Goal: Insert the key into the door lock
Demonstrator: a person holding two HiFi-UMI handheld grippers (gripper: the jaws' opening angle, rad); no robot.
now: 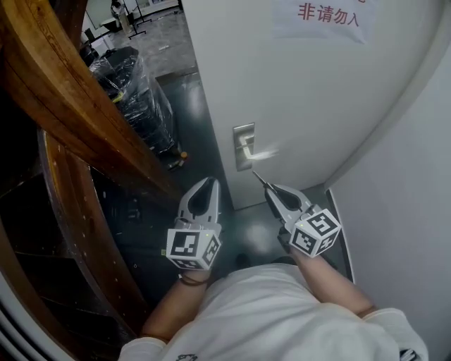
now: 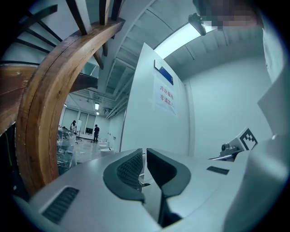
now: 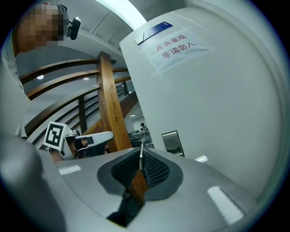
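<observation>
The white door (image 1: 310, 99) carries a metal lock plate (image 1: 243, 147) with a lever handle (image 1: 259, 151). My right gripper (image 1: 270, 192) is shut on the key (image 1: 259, 179), whose thin blade points up at the plate and stops a little short of it. In the right gripper view the blade (image 3: 141, 152) stands upright between the pads (image 3: 156, 170), with a brown piece pinched lower down, and the lock plate (image 3: 172, 142) is just beyond to the right. My left gripper (image 1: 208, 189) hangs beside it to the left, shut with nothing in it (image 2: 144, 158).
A curved wooden stair rail (image 1: 77, 106) crowds the left side. Black goods wrapped in plastic (image 1: 134, 92) stand on the dark floor beyond it. A paper sign with red print (image 1: 328, 17) is on the door. A white wall (image 1: 409, 197) closes the right.
</observation>
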